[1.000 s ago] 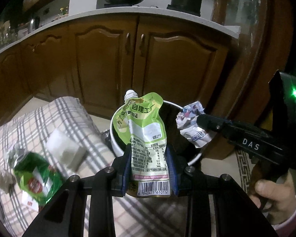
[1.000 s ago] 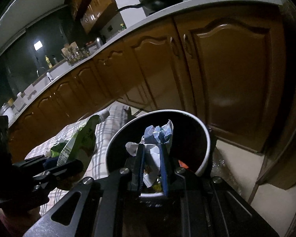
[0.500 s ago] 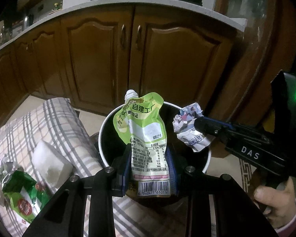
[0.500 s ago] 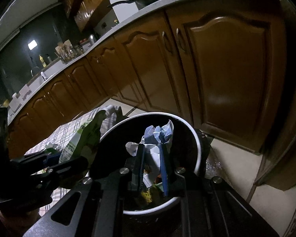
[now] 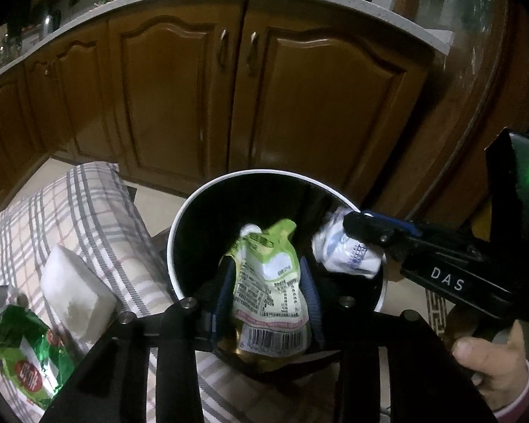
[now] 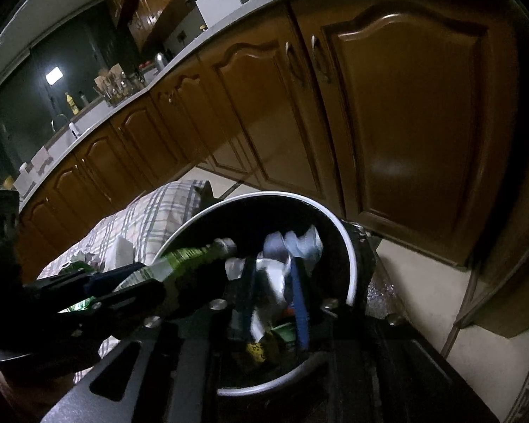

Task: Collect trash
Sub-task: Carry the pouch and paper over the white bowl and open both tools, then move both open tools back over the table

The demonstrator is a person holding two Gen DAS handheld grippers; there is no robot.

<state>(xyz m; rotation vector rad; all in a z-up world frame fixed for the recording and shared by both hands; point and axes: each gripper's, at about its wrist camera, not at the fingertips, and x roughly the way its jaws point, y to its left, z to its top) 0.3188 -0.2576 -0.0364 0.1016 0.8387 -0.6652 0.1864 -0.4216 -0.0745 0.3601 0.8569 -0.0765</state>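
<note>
My left gripper (image 5: 268,282) is shut on a green spouted pouch (image 5: 269,282) with a barcode and holds it over the mouth of a round bin (image 5: 190,211) with a white rim and dark inside. My right gripper (image 6: 275,282) is shut on a crumpled white paper ball (image 6: 289,246) and holds it inside the bin's rim (image 6: 349,257). The paper ball (image 5: 345,253) and right gripper also show in the left wrist view at the bin's right side. The pouch (image 6: 180,261) shows in the right wrist view from the left. Some trash lies at the bin's bottom (image 6: 264,345).
A plaid cloth (image 5: 81,218) covers a surface left of the bin, with a white foam block (image 5: 70,289) and a green wrapper (image 5: 24,356) on it. Brown kitchen cabinets (image 5: 229,98) stand close behind. Tiled floor (image 6: 423,282) lies to the right.
Both grippers have moved forward and down over the bin. The pouch and the paper ball now sit lower, within the bin's rim. Both stay gripped.
</note>
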